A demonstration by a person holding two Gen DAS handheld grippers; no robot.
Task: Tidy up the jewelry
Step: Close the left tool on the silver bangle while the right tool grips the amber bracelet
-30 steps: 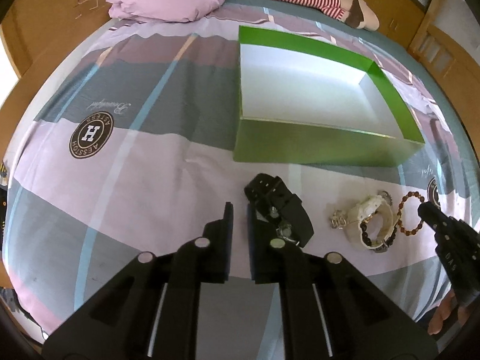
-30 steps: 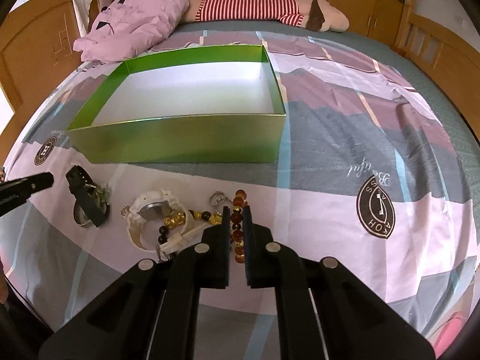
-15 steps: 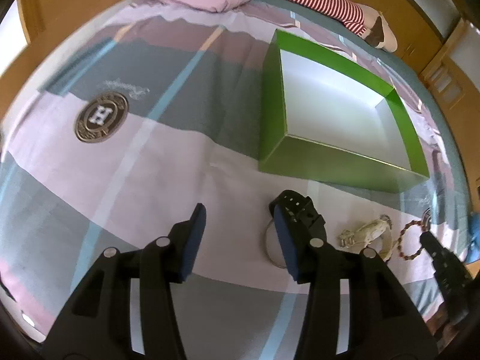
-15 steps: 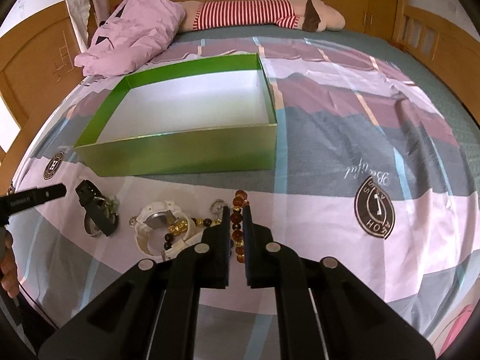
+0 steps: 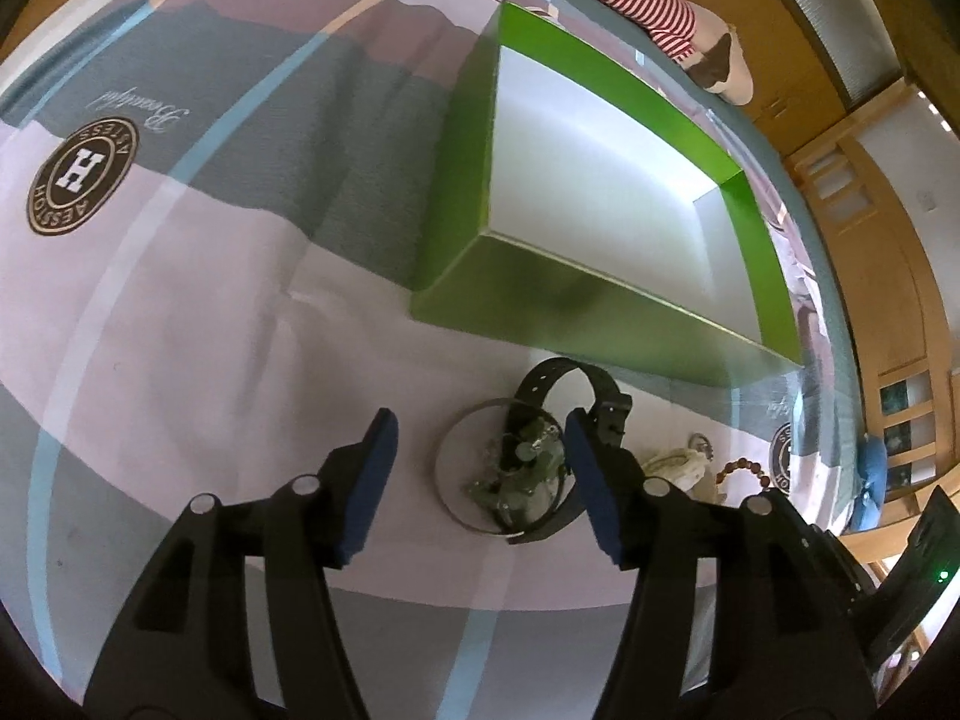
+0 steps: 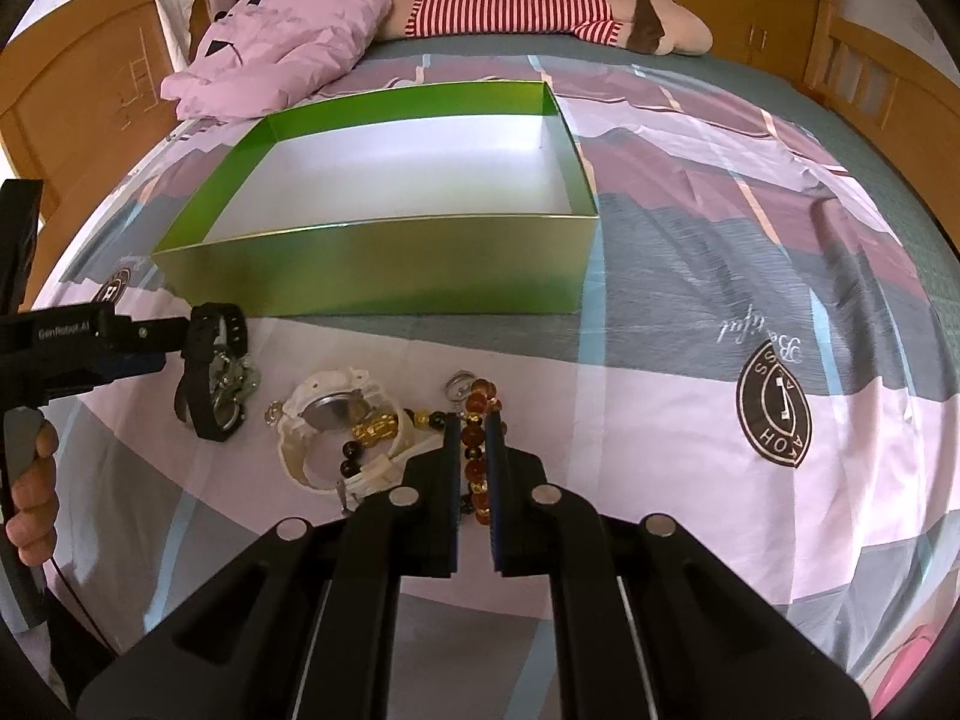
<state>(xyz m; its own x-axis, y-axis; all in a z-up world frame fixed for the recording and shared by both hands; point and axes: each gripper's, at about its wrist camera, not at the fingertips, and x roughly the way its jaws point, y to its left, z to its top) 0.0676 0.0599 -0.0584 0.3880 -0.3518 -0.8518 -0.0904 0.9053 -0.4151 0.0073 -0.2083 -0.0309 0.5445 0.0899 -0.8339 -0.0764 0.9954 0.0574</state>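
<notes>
A black watch (image 5: 561, 402) lies on the bedspread with a silver bangle (image 5: 450, 468) and a green trinket (image 5: 528, 468). My left gripper (image 5: 480, 435) is open, its fingers on either side of this pile. The black watch also shows in the right wrist view (image 6: 213, 372). A white watch (image 6: 330, 414), dark and gold beads (image 6: 384, 426) and an amber bead bracelet (image 6: 474, 420) lie to its right. My right gripper (image 6: 471, 426) is shut on the amber bracelet. An open green box (image 6: 384, 264) with a white inside stands behind the jewelry and holds nothing.
A pink garment (image 6: 276, 60) and a striped plush toy (image 6: 540, 9) lie at the bed's far end. Wooden furniture (image 5: 864, 240) borders the bed. The left gripper's handle and a hand (image 6: 30, 480) show at the left of the right wrist view.
My left gripper has opened wide and moved forward so that its fingers straddle the black watch pile. My right gripper stays shut on the amber bracelet and has barely moved.
</notes>
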